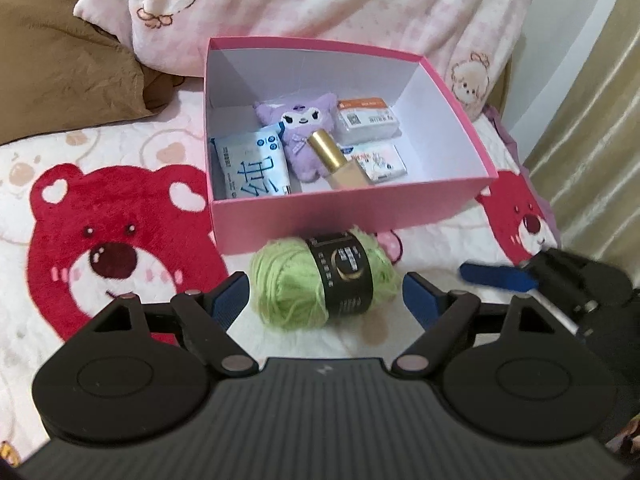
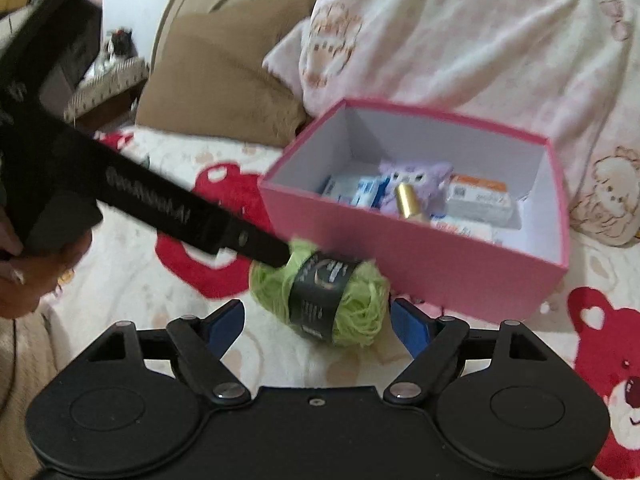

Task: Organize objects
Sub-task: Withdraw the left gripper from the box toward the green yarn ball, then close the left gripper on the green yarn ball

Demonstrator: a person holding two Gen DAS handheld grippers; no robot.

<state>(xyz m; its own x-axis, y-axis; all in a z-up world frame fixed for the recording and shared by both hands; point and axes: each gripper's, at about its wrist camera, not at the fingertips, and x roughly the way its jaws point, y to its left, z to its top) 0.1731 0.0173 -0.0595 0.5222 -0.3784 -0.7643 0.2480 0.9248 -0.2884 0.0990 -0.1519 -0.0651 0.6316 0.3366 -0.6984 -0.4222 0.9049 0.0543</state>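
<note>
flanking yarn [image 1: 320, 280], l+r grippers agape

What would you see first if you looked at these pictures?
First the green yarn ball with its black band, lying on the bear-print blanket right in front of the pink box. Inside the box lies a purple plush beside a gold-capped bottle.

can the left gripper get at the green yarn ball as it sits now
Probably yes. The left gripper is open with the green yarn ball lying between its fingers, outside the pink box. The right gripper crowds the same ball.
</note>
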